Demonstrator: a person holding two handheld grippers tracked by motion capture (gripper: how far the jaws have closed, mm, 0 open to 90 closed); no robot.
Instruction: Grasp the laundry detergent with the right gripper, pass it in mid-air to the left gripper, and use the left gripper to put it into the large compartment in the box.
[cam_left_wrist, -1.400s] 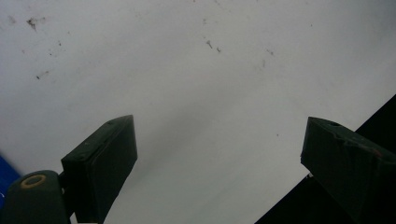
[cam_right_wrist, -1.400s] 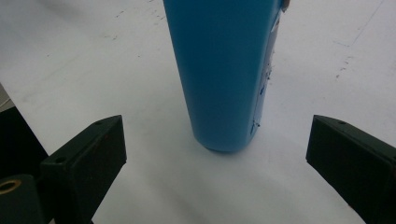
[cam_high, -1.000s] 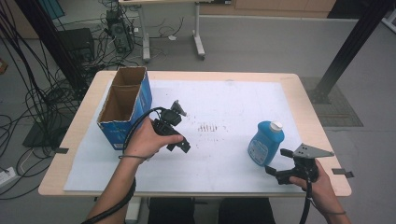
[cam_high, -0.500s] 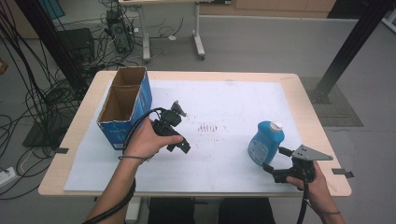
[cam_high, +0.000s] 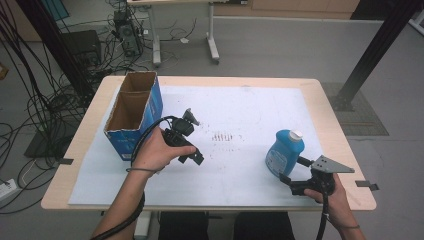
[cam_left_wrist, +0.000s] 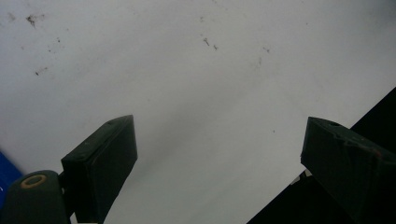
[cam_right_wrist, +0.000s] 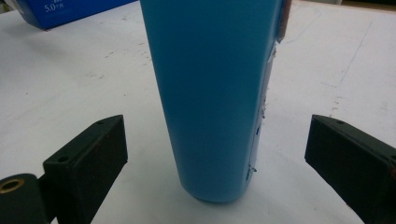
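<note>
Closing in on the blue bottle (cam_right_wrist: 215, 93), upright near the table's (cam_high: 250, 82) right front edge: my right gripper (cam_high: 296, 172) straddles it, jaws wide, no contact. Left gripper (cam_high: 192, 140) empty, wide open. Grasp and lift remain.

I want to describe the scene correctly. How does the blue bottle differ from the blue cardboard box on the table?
The blue bottle is rounded plastic with a white cap, closed; the cardboard box is long, straight-sided and open at the top. The bottle stands near the right gripper, between its open jaws and untouched; the box lies at the table's left, beside the left gripper. The box is clearly larger. Both are blue and rest on the white sheet.
</note>
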